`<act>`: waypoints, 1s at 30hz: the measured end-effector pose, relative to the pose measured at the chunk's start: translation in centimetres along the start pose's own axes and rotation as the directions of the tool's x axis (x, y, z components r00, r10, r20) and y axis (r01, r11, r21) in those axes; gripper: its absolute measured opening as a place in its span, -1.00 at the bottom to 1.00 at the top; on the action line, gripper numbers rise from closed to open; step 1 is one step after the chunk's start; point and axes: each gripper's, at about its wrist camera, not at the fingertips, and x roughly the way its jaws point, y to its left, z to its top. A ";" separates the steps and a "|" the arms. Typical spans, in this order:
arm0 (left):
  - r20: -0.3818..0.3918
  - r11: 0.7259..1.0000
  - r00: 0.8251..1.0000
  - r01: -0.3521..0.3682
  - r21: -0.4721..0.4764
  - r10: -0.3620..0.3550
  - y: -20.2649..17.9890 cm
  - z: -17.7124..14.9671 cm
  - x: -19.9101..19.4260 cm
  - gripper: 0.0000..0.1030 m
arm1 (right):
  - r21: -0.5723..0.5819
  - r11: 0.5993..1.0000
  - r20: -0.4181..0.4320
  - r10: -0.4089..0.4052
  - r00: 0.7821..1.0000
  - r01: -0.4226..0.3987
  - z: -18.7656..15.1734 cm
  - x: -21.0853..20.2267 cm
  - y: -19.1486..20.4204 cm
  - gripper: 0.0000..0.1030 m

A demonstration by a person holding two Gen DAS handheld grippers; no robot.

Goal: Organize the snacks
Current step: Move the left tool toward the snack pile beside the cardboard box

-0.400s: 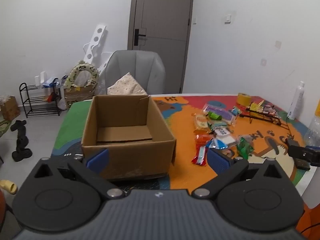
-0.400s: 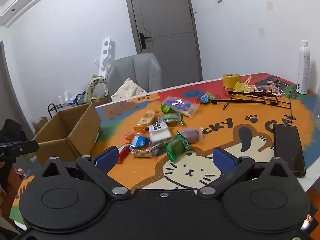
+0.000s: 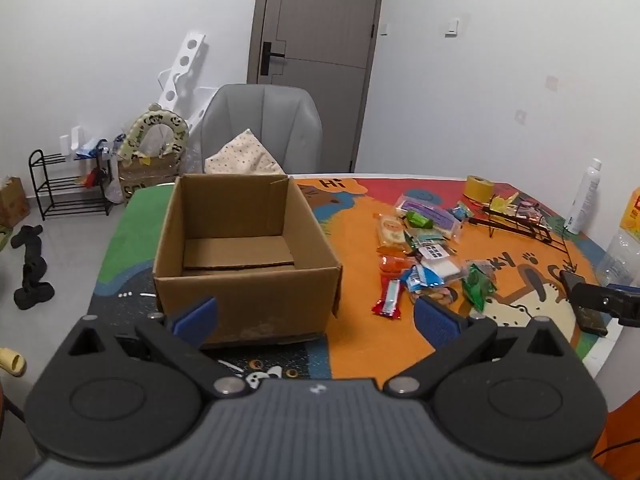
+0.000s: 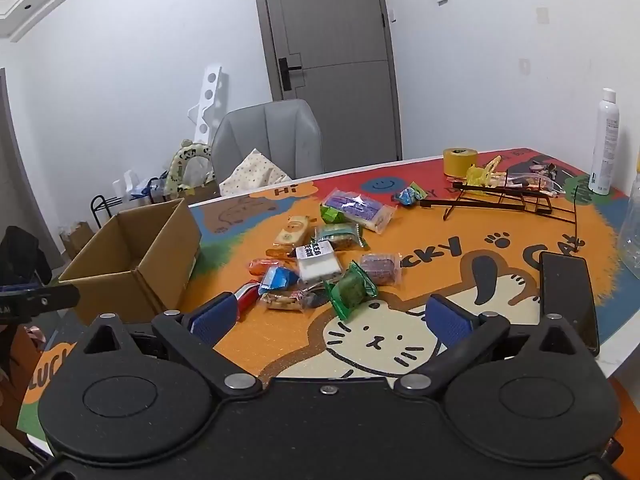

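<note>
Left tongs spread wide, holding nothing, level above the near tabletop edge and facing the box, which stands open with only a loose cardboard sheet inside. Right tongs likewise spread and unladen, tipped slightly down toward the snacks, a loose cluster of wrapped packets lying mid-tabletop, right of the box. A phone lies nearer the right edge.

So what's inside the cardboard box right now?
The cardboard box holds no snacks: only a loose cardboard sheet on its floor. The near wall hides the front strip of the floor.
</note>
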 end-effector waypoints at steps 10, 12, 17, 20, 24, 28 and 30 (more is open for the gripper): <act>-0.025 1.000 1.000 0.000 0.017 0.001 -1.0 0.7 -0.9 1.00 | -0.006 1.000 -0.012 -0.007 1.000 0.007 0.5 -1.8 1.0 1.00; -0.030 1.000 1.000 0.001 0.025 0.000 -1.2 0.8 -1.0 1.00 | -0.007 1.000 -0.014 -0.010 1.000 0.010 0.7 -2.1 1.1 1.00; -0.034 0.999 0.999 0.012 0.032 -0.011 -1.3 0.9 -1.5 1.00 | -0.004 1.000 -0.002 -0.022 1.000 0.022 1.2 -2.9 0.9 1.00; -0.039 0.999 0.999 0.010 0.030 -0.008 -1.2 1.1 -1.6 1.00 | -0.001 1.000 0.001 -0.031 1.000 0.031 1.4 -3.1 0.7 1.00; -0.041 0.999 0.999 0.010 0.030 -0.008 -1.2 1.1 -1.7 1.00 | -0.015 0.999 0.005 -0.038 0.999 0.038 1.5 -3.3 0.9 1.00; -0.048 0.999 0.999 0.016 0.033 -0.015 -1.1 1.1 -1.8 1.00 | -0.017 0.999 -0.003 -0.036 0.999 0.036 1.4 -3.3 1.0 1.00; -0.049 0.999 0.999 0.019 0.035 -0.018 -1.2 1.1 -1.8 1.00 | -0.019 0.999 -0.005 -0.036 0.999 0.036 1.4 -3.3 1.2 1.00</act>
